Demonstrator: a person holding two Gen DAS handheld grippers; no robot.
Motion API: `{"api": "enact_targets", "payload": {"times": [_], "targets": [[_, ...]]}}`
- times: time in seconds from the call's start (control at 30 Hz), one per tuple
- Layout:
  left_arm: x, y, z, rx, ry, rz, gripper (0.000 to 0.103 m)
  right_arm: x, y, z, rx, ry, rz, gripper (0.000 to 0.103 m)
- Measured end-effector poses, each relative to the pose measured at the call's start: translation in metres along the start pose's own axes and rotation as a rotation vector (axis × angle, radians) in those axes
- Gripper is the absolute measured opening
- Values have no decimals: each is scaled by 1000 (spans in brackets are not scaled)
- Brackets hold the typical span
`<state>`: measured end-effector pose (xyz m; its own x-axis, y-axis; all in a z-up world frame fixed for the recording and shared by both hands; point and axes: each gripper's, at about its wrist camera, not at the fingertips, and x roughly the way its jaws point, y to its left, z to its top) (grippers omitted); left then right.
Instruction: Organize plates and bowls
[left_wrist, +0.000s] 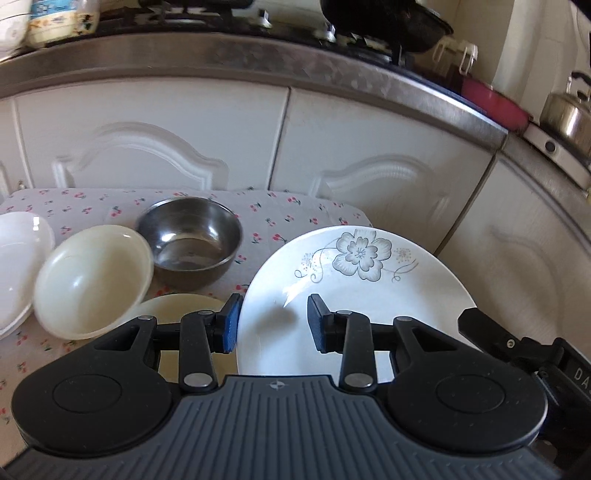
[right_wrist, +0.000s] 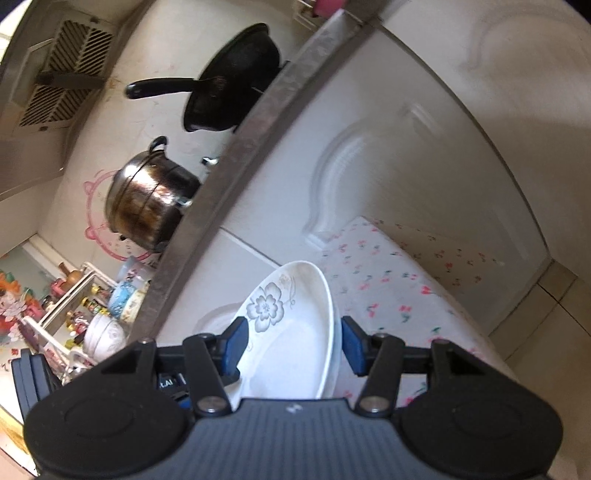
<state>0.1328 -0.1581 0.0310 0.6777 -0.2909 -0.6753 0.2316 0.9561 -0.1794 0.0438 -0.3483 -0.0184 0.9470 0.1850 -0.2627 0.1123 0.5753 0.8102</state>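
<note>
A white plate with a grey flower print (left_wrist: 354, 280) hangs tilted above the cherry-print table (left_wrist: 110, 206). My right gripper (right_wrist: 293, 347) is shut on this flowered plate (right_wrist: 291, 332), seen almost edge-on between the blue pads. In the left wrist view one black finger (left_wrist: 480, 323) of the right gripper meets the plate's right rim. My left gripper (left_wrist: 273, 326) is open in front of the plate's left part, and its pads grip nothing. A steel bowl (left_wrist: 190, 240), a tilted cream bowl (left_wrist: 92, 280), a cream dish (left_wrist: 184, 310) under it and a white dish (left_wrist: 18, 266) sit on the left.
White cabinet doors (left_wrist: 369, 166) stand right behind the table. A steel counter edge (left_wrist: 258, 62) runs above them, carrying a black wok (right_wrist: 232, 81), a steel pot (right_wrist: 147, 199), a kettle (left_wrist: 569, 110) and a red basin (left_wrist: 495, 99). The cloth (right_wrist: 406, 295) lies bare on the right.
</note>
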Motion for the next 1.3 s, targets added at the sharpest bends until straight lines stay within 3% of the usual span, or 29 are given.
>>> {"api": "enact_targets", "payload": {"times": [0.63,0.93,1.3], "targets": [[-87,58,-37,-143,-73,3,39,-8,47,-35,-42,93,121,55],[-113,90,-70,-232,-75,28,37,-20,64,-64,-87,165,134,55],[-127,97,-94,-231,-63,58,37,-41,75,-92,-139,199,112,57]]}}
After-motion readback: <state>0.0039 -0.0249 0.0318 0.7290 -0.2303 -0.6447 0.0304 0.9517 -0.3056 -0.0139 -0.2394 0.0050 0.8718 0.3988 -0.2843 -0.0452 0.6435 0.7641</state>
